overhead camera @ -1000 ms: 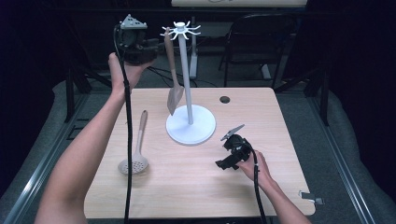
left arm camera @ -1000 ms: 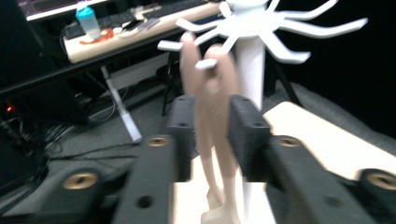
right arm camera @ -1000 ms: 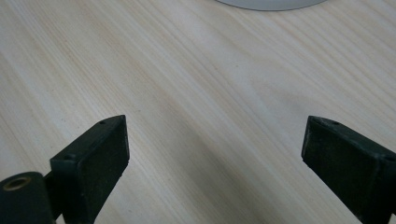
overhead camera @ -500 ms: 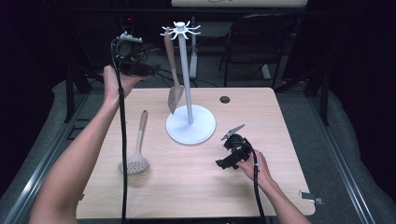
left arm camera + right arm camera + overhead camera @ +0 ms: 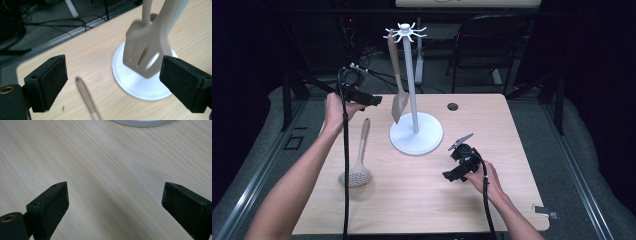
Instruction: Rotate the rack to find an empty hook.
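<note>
Beige utensils: one spatula (image 5: 398, 75) hanging, one skimmer (image 5: 357, 162) lying.

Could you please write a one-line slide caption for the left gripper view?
Open left gripper above the table, facing a slotted spatula hanging on the white stand.

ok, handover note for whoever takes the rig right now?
Left gripper: jaws have just been opening, nothing between them, in the air left of the spatula.
Right gripper: open, empty, low over the table.
Spatula hangs on the rack.
Skimmer lies flat on the table, left of the rack.
Done: spatula hung. Left, probably: pick up the skimmer and hang it too.
</note>
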Demonstrator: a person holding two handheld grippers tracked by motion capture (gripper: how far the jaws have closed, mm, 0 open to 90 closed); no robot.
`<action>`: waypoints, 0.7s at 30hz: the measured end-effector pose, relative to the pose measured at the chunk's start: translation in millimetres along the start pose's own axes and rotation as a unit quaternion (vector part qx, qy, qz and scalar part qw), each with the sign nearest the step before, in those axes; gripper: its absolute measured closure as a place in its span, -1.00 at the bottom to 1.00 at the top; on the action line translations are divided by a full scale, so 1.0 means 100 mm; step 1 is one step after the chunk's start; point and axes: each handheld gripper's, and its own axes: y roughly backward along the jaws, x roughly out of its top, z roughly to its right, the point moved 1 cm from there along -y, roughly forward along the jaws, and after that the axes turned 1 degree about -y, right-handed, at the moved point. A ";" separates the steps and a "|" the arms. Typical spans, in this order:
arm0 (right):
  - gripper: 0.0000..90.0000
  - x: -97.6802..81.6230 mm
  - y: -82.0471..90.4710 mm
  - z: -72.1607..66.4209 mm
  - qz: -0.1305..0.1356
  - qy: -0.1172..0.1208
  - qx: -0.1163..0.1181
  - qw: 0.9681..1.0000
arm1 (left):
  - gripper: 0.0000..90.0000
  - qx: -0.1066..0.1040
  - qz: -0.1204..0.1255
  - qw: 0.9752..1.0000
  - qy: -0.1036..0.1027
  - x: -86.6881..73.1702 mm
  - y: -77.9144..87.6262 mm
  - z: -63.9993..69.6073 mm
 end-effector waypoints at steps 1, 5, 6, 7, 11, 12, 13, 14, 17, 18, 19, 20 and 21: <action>-0.85 0.00 0.00 0.00 0.000 0.000 0.000 1.000 | -0.84 -0.005 -0.004 1.000 0.001 -0.05 -0.03 0.00; -0.85 0.00 0.00 0.00 -0.002 0.000 0.000 1.000 | -0.84 -0.010 -0.015 1.000 0.009 -0.24 -0.13 0.01; -0.85 0.00 -0.01 0.00 -0.003 0.000 0.000 1.000 | -0.84 -0.011 -0.022 1.000 0.011 -0.30 -0.16 0.01; -0.85 0.00 -0.01 0.00 -0.003 -0.001 0.001 1.000 | -0.85 -0.012 -0.024 1.000 0.015 -0.35 -0.19 0.01; -0.85 0.00 -0.01 0.01 -0.006 0.001 0.005 1.000 | -0.87 -0.009 -0.047 0.999 0.024 -0.57 -0.31 0.02; -0.85 0.00 -0.02 0.01 -0.006 0.001 0.005 1.000 | -0.89 -0.011 -0.048 0.998 0.028 -0.64 -0.33 0.03; -0.85 -0.01 -0.02 0.01 -0.004 -0.001 0.006 1.000 | -0.88 -0.007 -0.054 0.998 0.029 -0.70 -0.35 0.04; -0.85 -0.01 -0.02 0.01 -0.001 -0.002 0.007 1.000 | -0.88 -0.007 -0.058 0.998 0.031 -0.76 -0.38 0.04; -0.86 -0.01 -0.02 0.01 0.000 -0.003 0.007 1.000 | -0.88 -0.005 -0.073 0.997 0.035 -0.93 -0.46 0.06; -0.86 -0.01 -0.02 0.01 -0.002 -0.003 0.008 1.000 | -0.88 -0.006 -0.075 0.996 0.039 -0.98 -0.48 0.06; -0.86 -0.01 -0.03 0.01 0.001 -0.002 0.007 1.000 | -0.88 -0.006 -0.074 0.996 0.044 -1.03 -0.51 0.06; -0.87 -0.01 -0.03 0.01 0.002 -0.003 0.007 1.000 | -0.88 -0.005 -0.074 0.996 0.047 -1.08 -0.53 0.06; -0.89 0.00 -0.03 0.01 0.001 0.001 0.009 1.000 | -0.88 -0.005 -0.080 0.996 0.045 -1.13 -0.56 0.06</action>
